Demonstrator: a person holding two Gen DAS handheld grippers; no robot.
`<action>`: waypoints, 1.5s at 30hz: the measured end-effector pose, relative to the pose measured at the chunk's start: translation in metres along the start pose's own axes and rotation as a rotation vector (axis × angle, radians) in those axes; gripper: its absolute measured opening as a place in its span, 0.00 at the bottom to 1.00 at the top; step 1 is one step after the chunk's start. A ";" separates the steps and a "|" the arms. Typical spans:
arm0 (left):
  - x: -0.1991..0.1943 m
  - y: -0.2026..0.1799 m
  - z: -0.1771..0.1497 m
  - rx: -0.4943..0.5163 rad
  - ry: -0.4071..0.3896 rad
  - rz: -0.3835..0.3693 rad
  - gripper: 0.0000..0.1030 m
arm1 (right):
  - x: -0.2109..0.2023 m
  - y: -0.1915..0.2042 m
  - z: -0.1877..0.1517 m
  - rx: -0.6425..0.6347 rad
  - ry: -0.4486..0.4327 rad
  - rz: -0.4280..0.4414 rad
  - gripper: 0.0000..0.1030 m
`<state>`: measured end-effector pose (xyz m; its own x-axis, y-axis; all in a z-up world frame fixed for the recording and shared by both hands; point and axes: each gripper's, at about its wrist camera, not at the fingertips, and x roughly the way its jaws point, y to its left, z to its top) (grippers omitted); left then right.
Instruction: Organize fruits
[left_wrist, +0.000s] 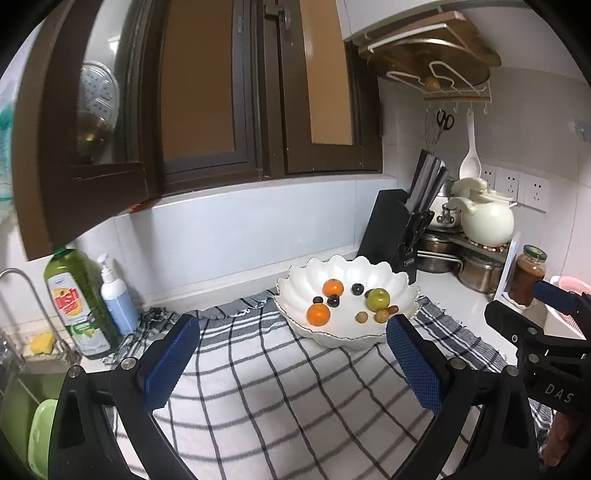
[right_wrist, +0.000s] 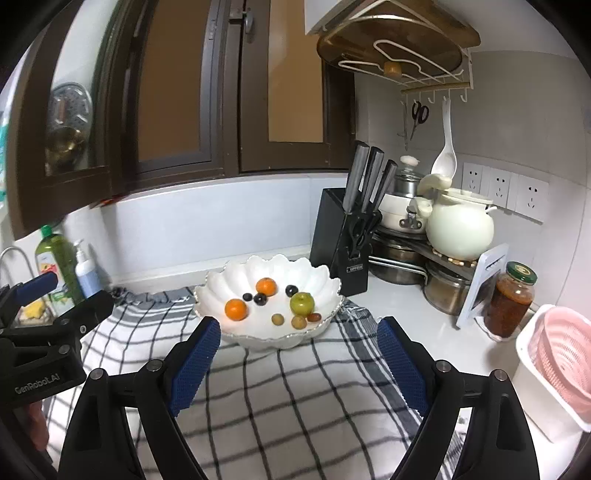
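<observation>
A white scalloped bowl stands on a checked cloth. It holds two oranges, a green apple, dark grapes and small brownish fruits. My left gripper is open and empty, just short of the bowl. My right gripper is open and empty, also just short of the bowl. Each gripper shows at the edge of the other's view.
A black knife block stands right behind the bowl. Pots, a cream kettle and a sauce jar crowd the right corner. A pink basket sits far right. Dish soap and a sink are at left.
</observation>
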<state>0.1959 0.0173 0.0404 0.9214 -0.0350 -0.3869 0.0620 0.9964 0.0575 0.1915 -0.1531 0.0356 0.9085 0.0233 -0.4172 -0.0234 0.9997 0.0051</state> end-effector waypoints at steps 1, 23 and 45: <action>-0.009 -0.002 -0.002 -0.003 -0.009 0.007 1.00 | -0.006 -0.001 -0.002 -0.004 0.002 0.007 0.85; -0.125 -0.034 -0.038 0.009 -0.061 0.018 1.00 | -0.115 -0.028 -0.042 -0.022 -0.022 0.071 0.85; -0.175 -0.054 -0.048 0.008 -0.085 -0.009 1.00 | -0.165 -0.042 -0.060 -0.026 -0.044 0.076 0.85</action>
<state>0.0127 -0.0264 0.0608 0.9501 -0.0510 -0.3079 0.0733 0.9954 0.0614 0.0178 -0.1988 0.0496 0.9211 0.1000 -0.3762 -0.1034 0.9946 0.0111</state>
